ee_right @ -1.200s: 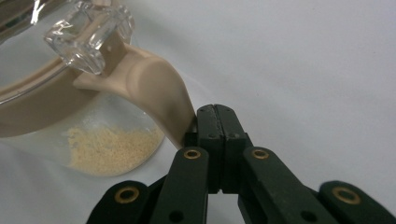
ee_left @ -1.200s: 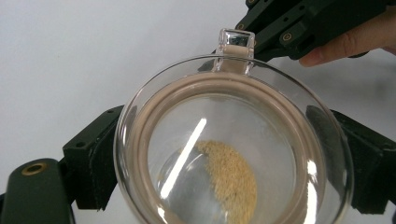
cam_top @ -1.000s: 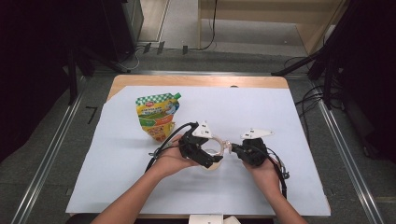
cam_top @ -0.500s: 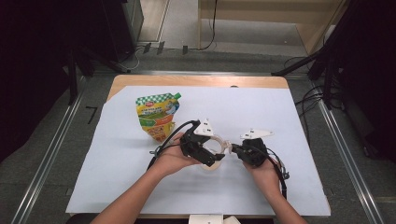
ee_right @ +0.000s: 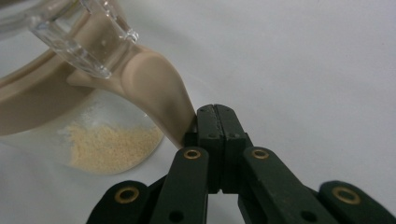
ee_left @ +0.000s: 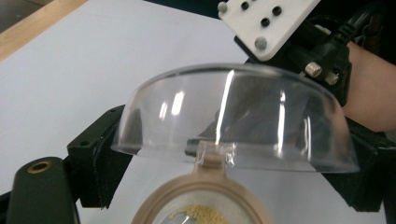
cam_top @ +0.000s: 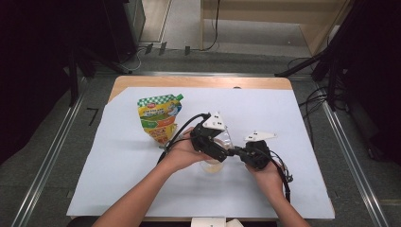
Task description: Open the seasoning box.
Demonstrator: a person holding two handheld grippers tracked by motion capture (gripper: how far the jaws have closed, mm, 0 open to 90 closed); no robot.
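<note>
While the clear lid [ee_left: 233, 121] masks the left gripper [cam_top: 218, 152], its jaw state is indeterminate.
Right gripper [ee_right: 215, 116] clenched against the jar's beige handle [ee_right: 159, 93]; jar [ee_right: 93, 135] partly cropped.

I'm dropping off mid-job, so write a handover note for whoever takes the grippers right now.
Left gripper: jaws flank the clear lid and appear to grip it; the lid stands raised on its hinge.
Right gripper: jaws shut, tips against the jar's beige handle, bracing it.
Jar: on the white sheet, a little yellow grain in the bottom.
Pouch: lying flat behind the left hand, untouched.
Done: lid open.
Left: probably fetch the pouch and fill the jar.
</note>
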